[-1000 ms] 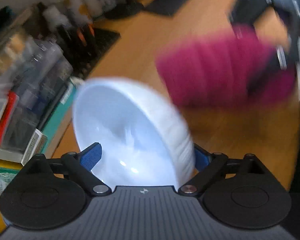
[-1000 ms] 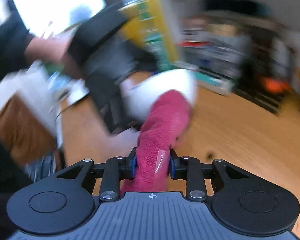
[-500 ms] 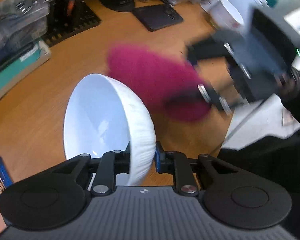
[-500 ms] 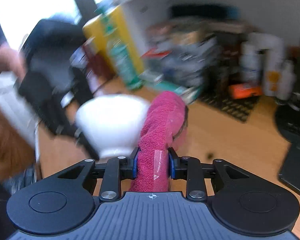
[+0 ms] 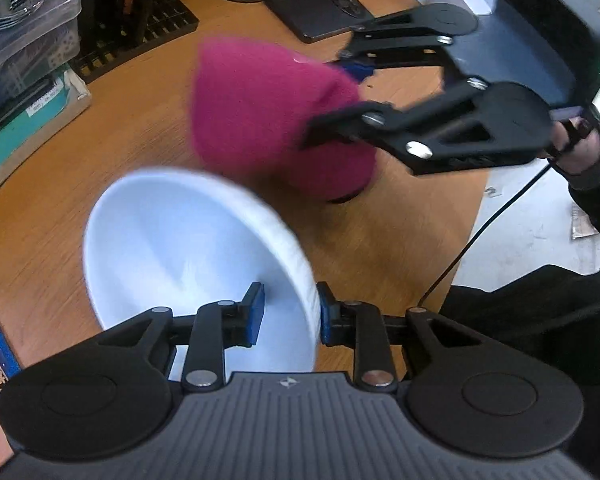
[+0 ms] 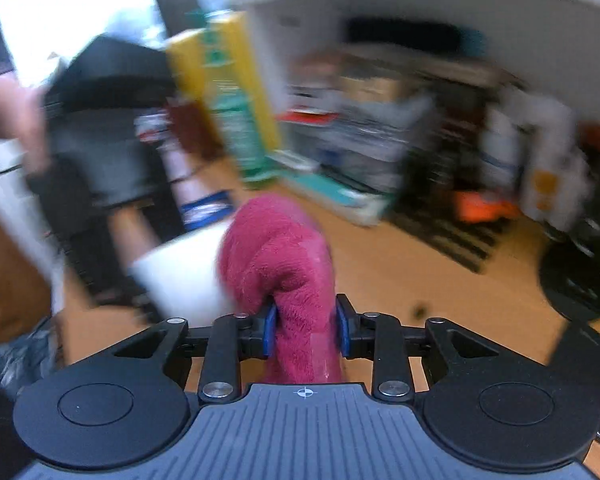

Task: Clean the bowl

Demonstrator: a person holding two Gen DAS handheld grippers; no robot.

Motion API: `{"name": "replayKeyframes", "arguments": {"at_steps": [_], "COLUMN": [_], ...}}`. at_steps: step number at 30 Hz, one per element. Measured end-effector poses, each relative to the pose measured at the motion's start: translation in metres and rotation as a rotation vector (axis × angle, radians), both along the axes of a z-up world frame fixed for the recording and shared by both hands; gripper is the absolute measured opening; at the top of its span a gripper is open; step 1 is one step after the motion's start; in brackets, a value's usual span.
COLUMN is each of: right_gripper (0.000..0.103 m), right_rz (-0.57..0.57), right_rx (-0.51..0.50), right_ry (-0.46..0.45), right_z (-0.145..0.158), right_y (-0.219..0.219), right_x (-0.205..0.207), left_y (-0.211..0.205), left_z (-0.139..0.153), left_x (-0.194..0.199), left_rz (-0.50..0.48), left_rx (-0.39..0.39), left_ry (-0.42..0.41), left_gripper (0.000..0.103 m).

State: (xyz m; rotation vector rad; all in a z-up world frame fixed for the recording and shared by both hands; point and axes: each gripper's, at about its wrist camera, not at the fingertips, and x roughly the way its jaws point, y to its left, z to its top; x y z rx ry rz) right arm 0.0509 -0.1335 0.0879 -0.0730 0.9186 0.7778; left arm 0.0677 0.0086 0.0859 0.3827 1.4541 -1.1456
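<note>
Left gripper [image 5: 290, 312]: we see its blue pads closed on the near rim of the white bowl [image 5: 188, 252], one pad inside the wall, the other outside.
Bowl: tilted, its hollow facing up and toward the camera, held over the wooden desk [image 5: 100, 140]; we cannot tell whether its far side rests on the wood (the rim is smeared by motion blur).
Right gripper [image 6: 305, 330]: clamped narrowly on a bunched magenta cloth [image 6: 284, 264]; we see it from the left wrist view as the black frame [image 5: 432, 120] gripped by a hand [image 5: 580, 144] at the right.
Cloth: it bulges out past the pads, just beyond the bowl's far rim; contact between the two we cannot make out.
Desk's far edge: clear plastic boxes [image 5: 24, 40], a black grid mat [image 5: 140, 32] and a dark flat device [image 5: 320, 16].
Desk's right edge: a black cable [image 5: 480, 236] trails off over a white surface.
</note>
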Motion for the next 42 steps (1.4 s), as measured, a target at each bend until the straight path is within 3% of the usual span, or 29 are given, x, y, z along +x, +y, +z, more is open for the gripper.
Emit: {"name": "replayKeyframes", "arguments": {"at_steps": [8, 23, 27, 29, 31, 32, 34, 36, 38, 39, 41, 42], "right_gripper": [0.031, 0.031, 0.031, 0.031, 0.046, 0.053, 0.092, 0.103, 0.103, 0.097, 0.077, 0.057], "right_rz": [0.275, 0.160, 0.301, 0.272, 0.129, 0.110, 0.016, -0.020, -0.036, -0.033, -0.032, -0.036], "right_rx": [0.042, -0.050, -0.061, -0.087, -0.128, -0.124, -0.094, -0.096, -0.118, -0.173, -0.236, -0.243], "right_ry": [-0.007, 0.128, 0.168, 0.164, 0.190, 0.197, 0.213, 0.159, 0.133, 0.124, 0.071, 0.040], "right_z": [0.026, -0.038, -0.035, -0.036, -0.045, -0.046, -0.048, -0.042, -0.044, -0.052, -0.061, -0.063], "right_y": [0.006, -0.004, 0.004, 0.004, 0.002, 0.002, 0.006, 0.019, 0.029, 0.039, 0.051, 0.053], "right_x": [-0.069, -0.016, -0.053, -0.056, -0.046, -0.043, -0.039, -0.056, -0.068, -0.078, -0.091, -0.093], "left_y": [0.000, 0.010, 0.012, 0.013, 0.013, 0.013, 0.014, 0.016, 0.018, 0.020, 0.022, 0.024], "left_z": [-0.004, -0.006, -0.010, -0.011, -0.013, -0.013, -0.015, -0.015, -0.015, -0.015, -0.014, -0.014], "left_x": [-0.012, -0.021, -0.022, -0.024, -0.027, -0.028, -0.029, -0.027, -0.024, -0.022, -0.019, -0.018], "left_rz": [0.001, -0.026, -0.037, -0.039, -0.056, -0.060, -0.067, -0.064, -0.062, -0.062, -0.065, -0.067], "left_rx": [0.044, 0.099, 0.120, 0.132, 0.150, 0.157, 0.168, 0.172, 0.173, 0.177, 0.182, 0.184], "left_ry": [-0.035, -0.082, -0.099, -0.112, -0.144, -0.156, -0.176, -0.183, -0.191, -0.194, -0.200, -0.201], "left_gripper": [0.030, 0.041, 0.044, 0.047, 0.049, 0.051, 0.055, 0.056, 0.057, 0.057, 0.057, 0.057]}}
